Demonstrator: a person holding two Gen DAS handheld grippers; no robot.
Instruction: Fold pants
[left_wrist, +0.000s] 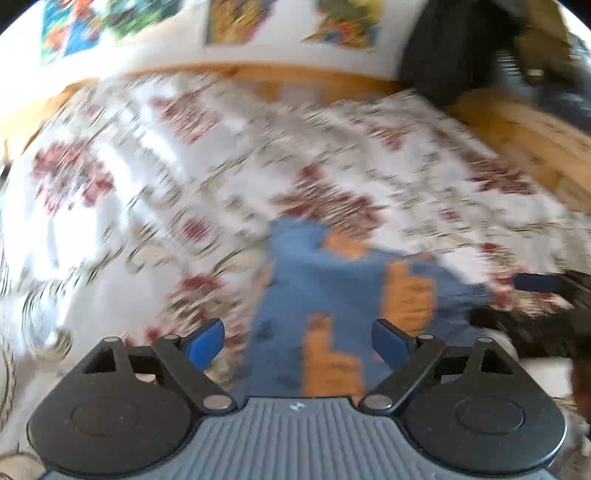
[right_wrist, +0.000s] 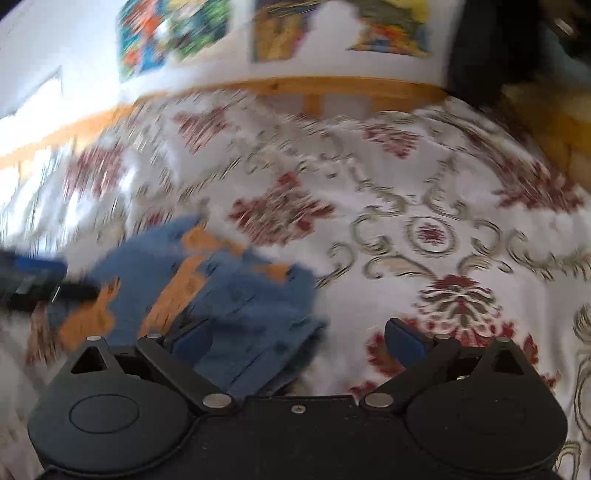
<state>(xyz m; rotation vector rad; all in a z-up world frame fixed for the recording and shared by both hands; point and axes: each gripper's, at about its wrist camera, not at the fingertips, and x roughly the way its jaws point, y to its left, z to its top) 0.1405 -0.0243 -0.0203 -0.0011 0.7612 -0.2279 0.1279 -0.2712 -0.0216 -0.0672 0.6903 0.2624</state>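
Small blue pants with orange patches (left_wrist: 332, 295) lie bunched on a flowered bedspread (left_wrist: 166, 166); both views are motion-blurred. My left gripper (left_wrist: 298, 341) hovers open just above the near end of the pants, its blue fingertips (left_wrist: 207, 341) wide apart. In the right wrist view the pants (right_wrist: 229, 295) lie at lower left, and my right gripper (right_wrist: 299, 341) is open above their right edge, its left fingertip (right_wrist: 192, 341) over the cloth. The right gripper also shows at the left view's right edge (left_wrist: 532, 299), and the left gripper at the right view's left edge (right_wrist: 33, 275).
A wooden bed frame (left_wrist: 295, 79) runs along the far side and right of the bed. Colourful pictures (right_wrist: 280, 33) hang on the white wall behind. A dark object (left_wrist: 461, 51) stands at the far right corner.
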